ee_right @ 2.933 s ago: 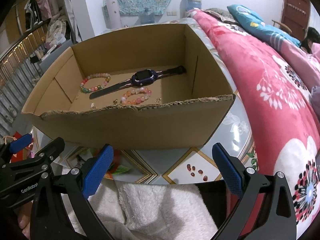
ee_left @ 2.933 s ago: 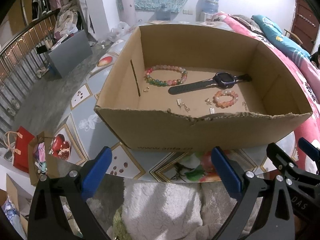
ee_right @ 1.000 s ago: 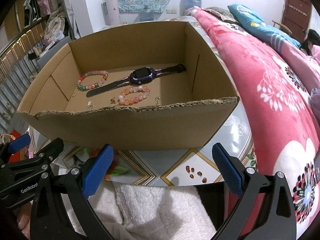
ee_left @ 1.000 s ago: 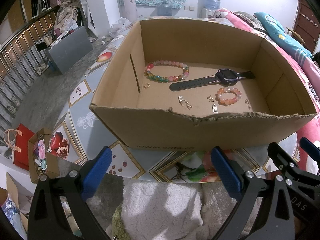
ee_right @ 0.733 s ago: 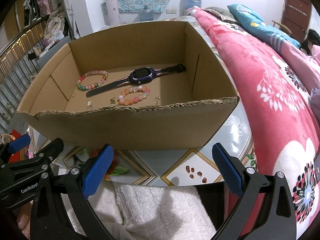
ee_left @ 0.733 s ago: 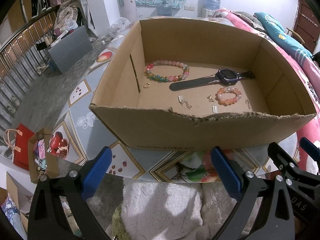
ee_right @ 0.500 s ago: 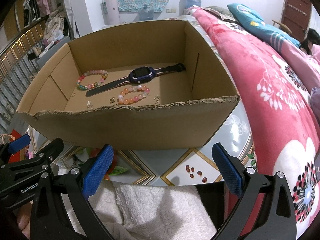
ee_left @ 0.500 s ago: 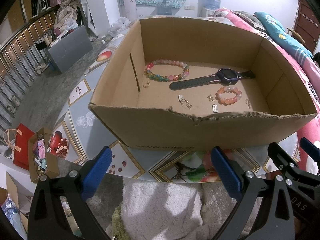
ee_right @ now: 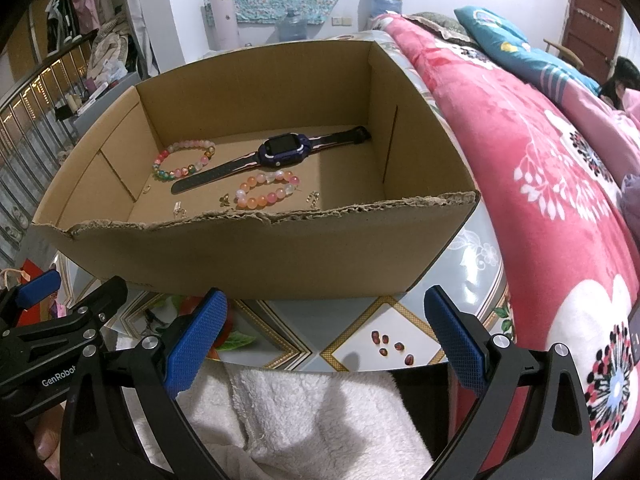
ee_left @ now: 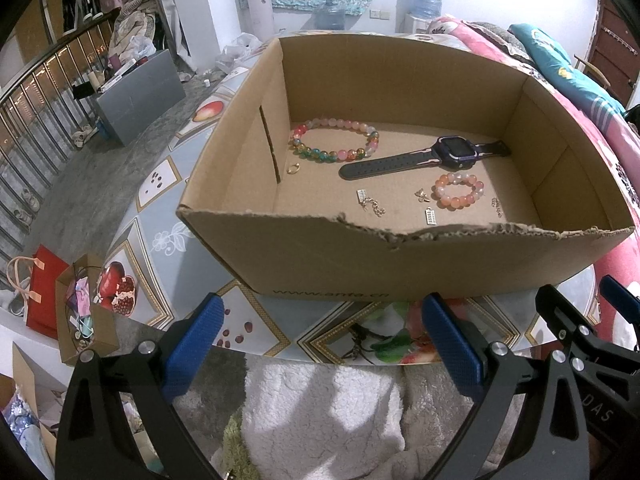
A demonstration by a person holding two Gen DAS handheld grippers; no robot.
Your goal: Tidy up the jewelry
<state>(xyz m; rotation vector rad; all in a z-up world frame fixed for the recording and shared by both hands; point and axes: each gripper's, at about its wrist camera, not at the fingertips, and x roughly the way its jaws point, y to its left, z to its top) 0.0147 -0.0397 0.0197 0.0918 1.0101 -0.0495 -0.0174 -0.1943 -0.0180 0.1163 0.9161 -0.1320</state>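
Observation:
An open cardboard box (ee_left: 312,256) (ee_right: 248,256) stands on a patterned table. On its floor lie a multicoloured bead bracelet (ee_left: 335,145) (ee_right: 183,160), a dark smartwatch (ee_left: 428,157) (ee_right: 276,151), a smaller pink-orange bead bracelet (ee_left: 459,191) (ee_right: 267,190), a gold ring (ee_left: 294,168) and several small metal charms (ee_left: 370,204) (ee_right: 224,199). My left gripper (ee_left: 320,344) is open, low in front of the box's near wall. My right gripper (ee_right: 326,340) is open too, beside it, also outside the box. Neither holds anything.
A white fluffy cloth (ee_left: 320,416) (ee_right: 304,420) lies below both grippers. A bed with a pink floral blanket (ee_right: 552,168) runs along the right. Left of the table are a grey box (ee_left: 138,96), a railing (ee_left: 36,120) and red and brown bags (ee_left: 60,304).
Both views have risen and tilted slightly over the box since 2.9 s ago, showing more of its floor. The jewelry has not moved and both grippers stay open.

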